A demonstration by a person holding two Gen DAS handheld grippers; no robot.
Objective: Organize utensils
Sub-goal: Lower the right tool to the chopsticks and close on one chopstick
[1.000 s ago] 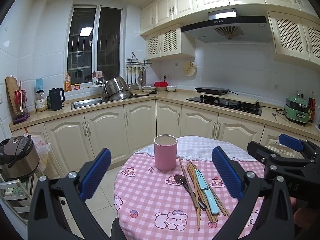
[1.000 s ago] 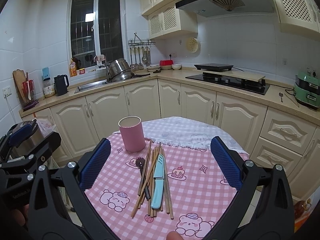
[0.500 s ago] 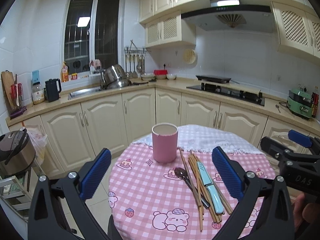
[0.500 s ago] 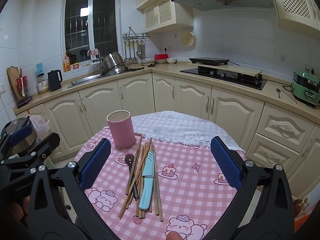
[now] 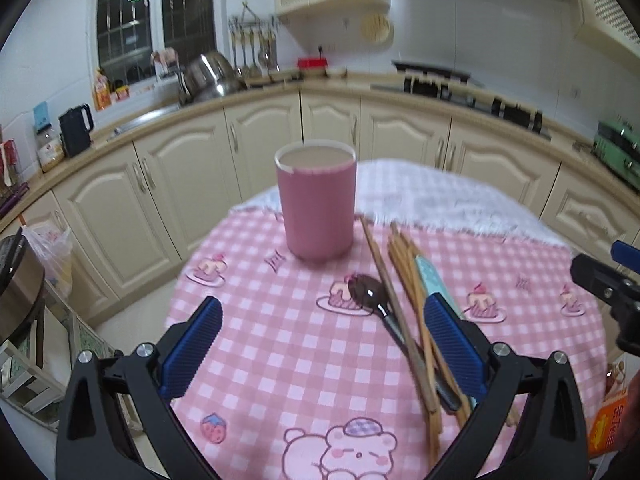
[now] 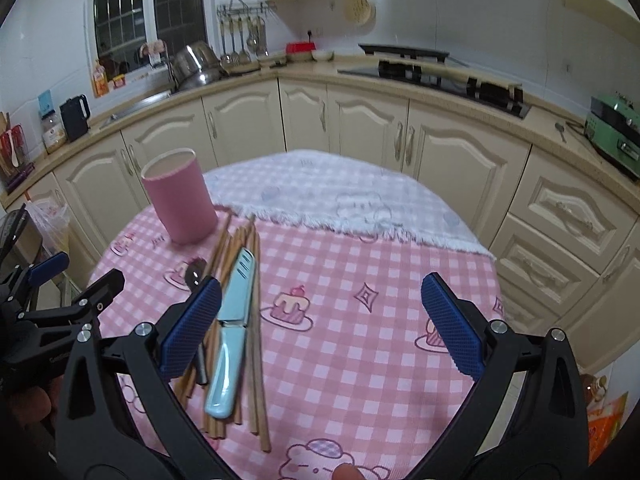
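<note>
Hovering over the table [image 6: 360,360], both grippers carry nothing; no utensil has reached the pink cup [image 5: 316,204] yet.

Left gripper [image 5: 320,344]: fingers spread wide, nothing between the pads. The cup stands upright ahead of the gap, roughly centred. The spoon [image 5: 370,294] lies ahead and toward the right finger, its handle running under that finger's pad.

Right gripper [image 6: 320,328]: fingers also spread wide, only bare cloth between them. The utensil pile sits at the left finger [image 6: 192,324], not in the gap: chopsticks [image 6: 256,380] fanned out, w/ the blue knife [image 6: 232,336] lying on top, just inside that pad. The cup is ahead and well left of it.

Likely step: picking 1 item from the pile.

Risks, as I judge them:
- Pile is overlapped, so closing on it could catch 2 or more sticks plus the knife, or scatter the rest.
- Right gripper is off-centre from the pile; a straight drop would put the left finger on the knife and push it, not pinch it.
- Thin chopsticks lying flat on soft cloth may slip or roll from the pads.
- Cup looks light and tall; a nudge by a finger or a long stick going in at an angle could tip it.
</note>
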